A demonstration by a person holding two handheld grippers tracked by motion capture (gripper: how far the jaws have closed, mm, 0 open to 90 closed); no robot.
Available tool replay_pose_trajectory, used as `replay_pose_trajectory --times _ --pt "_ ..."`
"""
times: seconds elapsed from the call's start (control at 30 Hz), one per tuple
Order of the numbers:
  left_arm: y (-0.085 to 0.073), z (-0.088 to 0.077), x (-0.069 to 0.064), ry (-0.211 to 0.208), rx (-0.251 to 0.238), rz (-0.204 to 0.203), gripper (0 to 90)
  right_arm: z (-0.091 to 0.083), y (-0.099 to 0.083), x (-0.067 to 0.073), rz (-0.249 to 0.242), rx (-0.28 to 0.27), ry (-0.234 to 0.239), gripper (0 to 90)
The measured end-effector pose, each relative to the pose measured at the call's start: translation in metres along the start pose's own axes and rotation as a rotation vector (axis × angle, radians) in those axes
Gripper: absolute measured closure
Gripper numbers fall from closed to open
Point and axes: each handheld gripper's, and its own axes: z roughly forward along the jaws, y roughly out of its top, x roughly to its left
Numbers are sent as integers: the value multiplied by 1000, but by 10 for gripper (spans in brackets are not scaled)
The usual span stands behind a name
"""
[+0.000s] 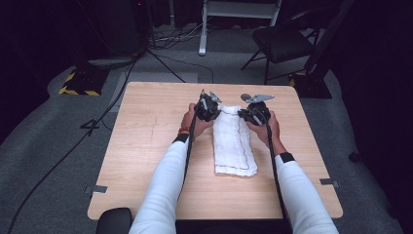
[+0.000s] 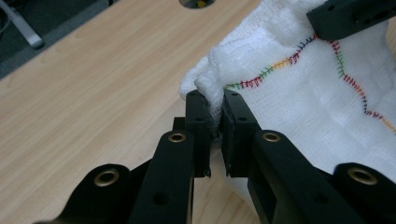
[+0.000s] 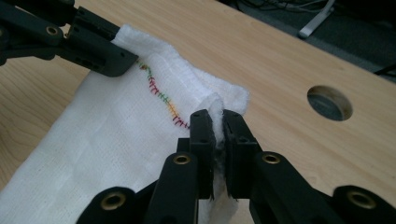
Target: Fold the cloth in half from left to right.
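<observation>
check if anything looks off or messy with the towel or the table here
Nothing stands out. The white towel lies folded in a neat strip on the table, its far corners pinched by the left tool and right tool. No spill or tear shows.

Both tongs (image 1: 208, 108) (image 1: 254, 113) gripping white towel (image 1: 234, 141), table (image 1: 146, 146)

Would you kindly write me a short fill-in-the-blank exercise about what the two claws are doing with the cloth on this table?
1. The left claw is shut on a far corner of the ____ cloth.
2. The right claw is ____ on the other far corner.
3. The stitching along the cloth is ____.
4. The cloth lies on a ____ table.

Missing words: white; shut; multicoloured; wooden
</observation>
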Motion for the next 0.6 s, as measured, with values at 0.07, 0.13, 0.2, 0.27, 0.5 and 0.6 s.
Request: replay_pose_trajectory --times 0.07,0.13,0.2,0.27,0.5,0.6 --pt "6 -6 -1 29 -35 -13 827 -4 4 0 -8 -14 -10 840" --pt "9 -10 -1 44 -40 7 828 -8 9 1 -16 -32 -19 841" --pt "12 -15 2 44 -55 0 829 -11 11 2 -23 -44 -16 841" --pt "14 -20 5 36 -68 -1 830 -14 14 3 -29 -61 -9 842" --pt "12 -37 6 5 -95 54 831 -26 18 9 -65 -102 13 842" --pt "8 -40 2 -5 -98 75 831 -30 15 12 -84 -103 22 842"
